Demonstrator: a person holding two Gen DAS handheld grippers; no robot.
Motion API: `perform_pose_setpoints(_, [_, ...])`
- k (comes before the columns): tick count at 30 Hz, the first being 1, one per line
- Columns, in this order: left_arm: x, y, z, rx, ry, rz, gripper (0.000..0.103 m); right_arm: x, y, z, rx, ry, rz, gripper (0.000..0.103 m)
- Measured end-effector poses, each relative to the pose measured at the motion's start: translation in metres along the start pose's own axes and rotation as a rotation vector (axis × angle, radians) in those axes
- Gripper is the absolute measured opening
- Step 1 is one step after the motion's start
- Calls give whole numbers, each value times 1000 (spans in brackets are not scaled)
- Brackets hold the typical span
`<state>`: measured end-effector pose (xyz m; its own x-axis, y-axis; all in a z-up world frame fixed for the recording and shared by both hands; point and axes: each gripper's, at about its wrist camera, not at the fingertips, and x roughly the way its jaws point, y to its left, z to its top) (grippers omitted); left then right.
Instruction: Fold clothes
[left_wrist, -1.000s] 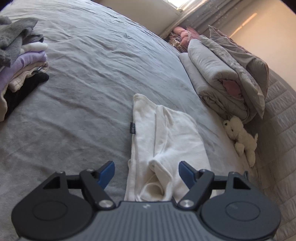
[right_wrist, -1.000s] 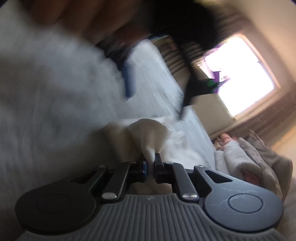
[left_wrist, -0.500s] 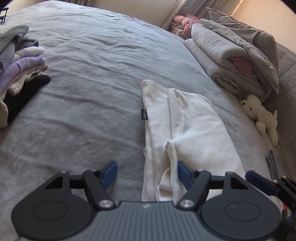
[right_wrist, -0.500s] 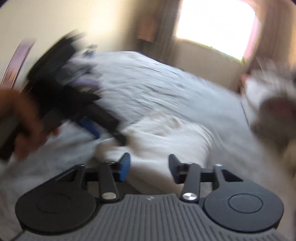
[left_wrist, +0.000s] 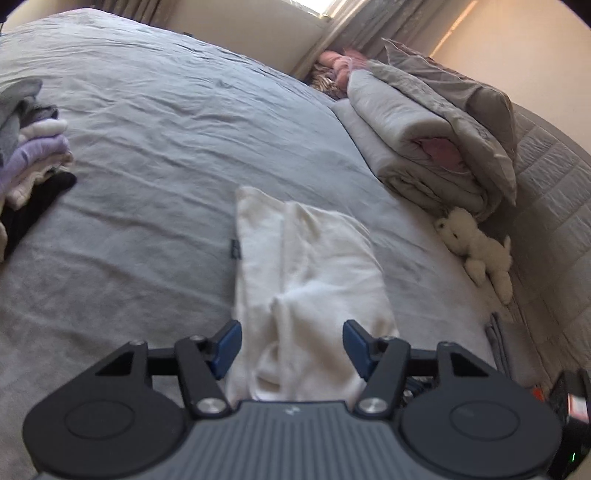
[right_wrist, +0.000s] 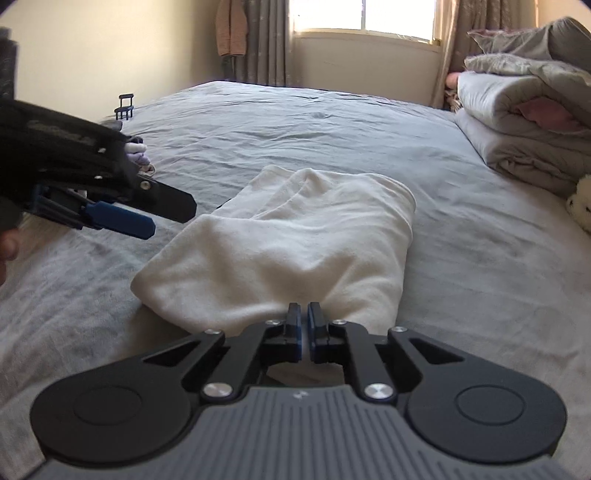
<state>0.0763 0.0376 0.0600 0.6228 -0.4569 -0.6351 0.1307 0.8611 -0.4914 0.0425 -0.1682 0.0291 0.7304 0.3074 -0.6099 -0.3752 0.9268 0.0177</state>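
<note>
A cream-white garment (left_wrist: 314, 266), folded into a long strip, lies on the grey bed cover (left_wrist: 147, 184). My left gripper (left_wrist: 291, 332) hovers over its near end. The jaws are closing, the cloth lies below and between the blue pads (left_wrist: 225, 343), and they do not press it. In the right wrist view the same garment (right_wrist: 295, 240) bulges toward my right gripper (right_wrist: 304, 310). Those jaws are closing to a thin slit on its near edge. The left gripper (right_wrist: 162, 218) comes in from the left beside the garment.
A stack of folded clothes (left_wrist: 29, 155) sits at the bed's left side. A rolled duvet with pillows (left_wrist: 424, 136) and a white plush toy (left_wrist: 472, 251) lie on the right by the quilted headboard (left_wrist: 546, 184). A window (right_wrist: 369, 14) is beyond the bed.
The right gripper rolled level, let go of the lifted fold, opened, then came almost shut at the garment's near edge. The left jaws narrowed and the fold now lies flat.
</note>
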Motion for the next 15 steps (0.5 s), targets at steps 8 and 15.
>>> perform_pose_setpoints(8, [27, 5, -11, 9, 20, 39, 19, 3, -5, -2, 77, -17, 30, 11])
perform_pose_setpoints(15, [23, -2, -8, 68, -19, 36, 10, -4, -16, 5, 160, -24, 71, 10])
